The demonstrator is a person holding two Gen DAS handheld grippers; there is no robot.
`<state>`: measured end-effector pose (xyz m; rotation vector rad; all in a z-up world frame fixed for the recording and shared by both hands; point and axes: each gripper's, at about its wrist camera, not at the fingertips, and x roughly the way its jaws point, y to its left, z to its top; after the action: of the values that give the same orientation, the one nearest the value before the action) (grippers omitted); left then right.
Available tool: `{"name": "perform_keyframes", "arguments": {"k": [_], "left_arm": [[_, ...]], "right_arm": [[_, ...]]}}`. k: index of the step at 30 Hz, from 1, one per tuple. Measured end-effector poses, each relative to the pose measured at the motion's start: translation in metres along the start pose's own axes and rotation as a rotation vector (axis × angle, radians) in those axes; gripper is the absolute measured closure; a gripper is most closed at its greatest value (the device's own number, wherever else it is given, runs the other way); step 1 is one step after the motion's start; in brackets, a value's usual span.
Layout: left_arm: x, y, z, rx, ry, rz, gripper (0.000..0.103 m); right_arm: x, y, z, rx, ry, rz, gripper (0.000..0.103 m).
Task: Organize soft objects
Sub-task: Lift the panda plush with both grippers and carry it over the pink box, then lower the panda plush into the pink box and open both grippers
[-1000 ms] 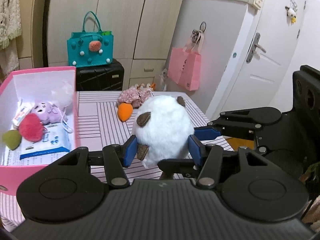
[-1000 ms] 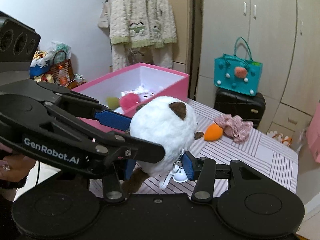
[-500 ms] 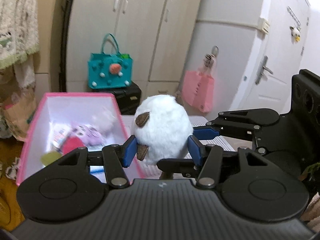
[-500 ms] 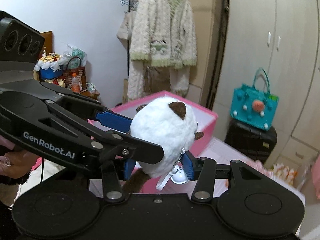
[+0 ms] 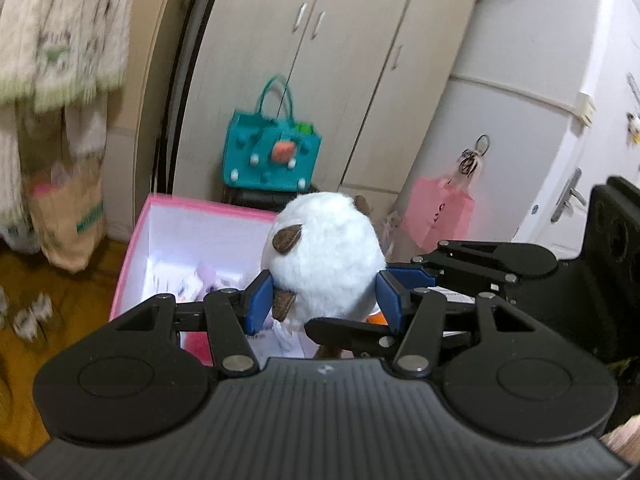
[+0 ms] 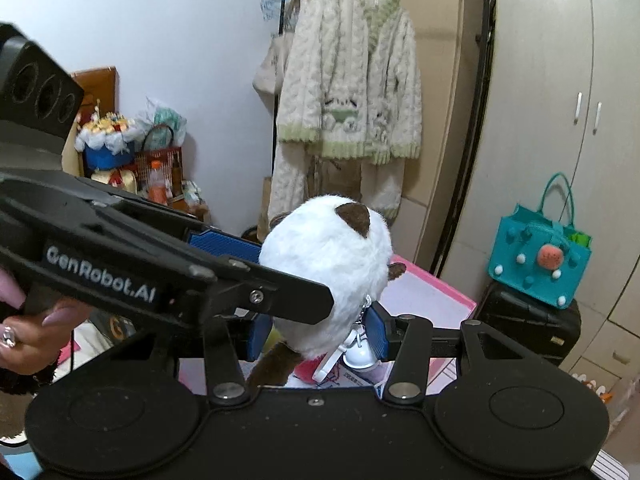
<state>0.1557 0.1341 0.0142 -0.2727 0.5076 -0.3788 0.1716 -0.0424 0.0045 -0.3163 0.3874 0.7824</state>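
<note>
A round white plush toy [image 5: 324, 256] with brown ears hangs in the air, gripped from two sides. My left gripper [image 5: 325, 300] is shut on its lower half, blue pads pressing the fur. My right gripper [image 6: 318, 336] is shut on the same plush toy [image 6: 328, 264]; a small white bell dangles beside its right pad. Below and behind the toy lies the pink box [image 5: 134, 248] with a white inside, holding a blurred purple plush [image 5: 204, 280] and a red fluffy item [image 5: 196, 346]. In the right wrist view the box rim [image 6: 432, 280] shows just behind the toy.
A teal handbag [image 5: 272, 156] sits on a black suitcase [image 6: 528, 320] before the wardrobe. A pink paper bag [image 5: 440, 216] hangs at the right. A knit cardigan [image 6: 348, 92] hangs on a rack behind the box. A person's hand [image 6: 32, 328] grips the left tool.
Both grippers carried the plush toy leftward and slightly up, from above the striped table to above the pink box. Their grip on it is unchanged.
</note>
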Motion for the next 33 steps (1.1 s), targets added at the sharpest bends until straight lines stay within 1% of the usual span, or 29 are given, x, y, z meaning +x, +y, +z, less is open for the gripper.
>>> {"name": "perform_keyframes", "arguments": {"k": [4, 8, 14, 16, 20, 23, 26, 29, 31, 33], "left_arm": [[0.030, 0.027, -0.003, -0.102, 0.085, -0.030, 0.050], [0.051, 0.048, -0.009, -0.179, 0.145, -0.050, 0.050], [0.074, 0.063, -0.017, -0.241, 0.201, -0.054, 0.049], [0.082, 0.067, -0.018, -0.253, 0.213, -0.046, 0.050], [0.096, 0.079, -0.015, -0.318, 0.234, -0.025, 0.049], [0.092, 0.078, -0.013, -0.304, 0.229, -0.027, 0.050], [0.094, 0.077, -0.013, -0.291, 0.241, -0.032, 0.049], [0.093, 0.073, -0.013, -0.274, 0.231, -0.011, 0.049], [0.088, 0.070, -0.013, -0.255, 0.210, 0.001, 0.048], [0.080, 0.068, -0.013, -0.235, 0.188, 0.004, 0.048]], "right_arm": [[0.027, -0.007, -0.004, 0.016, 0.070, -0.007, 0.048], [0.050, -0.012, -0.013, 0.026, 0.134, -0.021, 0.048], [0.073, -0.017, -0.023, 0.025, 0.200, -0.036, 0.048], [0.078, -0.016, -0.025, 0.012, 0.215, -0.044, 0.048], [0.097, -0.017, -0.021, 0.000, 0.265, -0.062, 0.048], [0.105, -0.017, -0.020, -0.008, 0.283, -0.054, 0.048], [0.102, -0.018, -0.019, -0.017, 0.294, -0.057, 0.047], [0.100, -0.020, -0.018, -0.001, 0.299, -0.071, 0.046], [0.102, -0.019, -0.019, -0.027, 0.295, -0.098, 0.046], [0.102, -0.016, -0.021, -0.057, 0.288, -0.148, 0.046]]}}
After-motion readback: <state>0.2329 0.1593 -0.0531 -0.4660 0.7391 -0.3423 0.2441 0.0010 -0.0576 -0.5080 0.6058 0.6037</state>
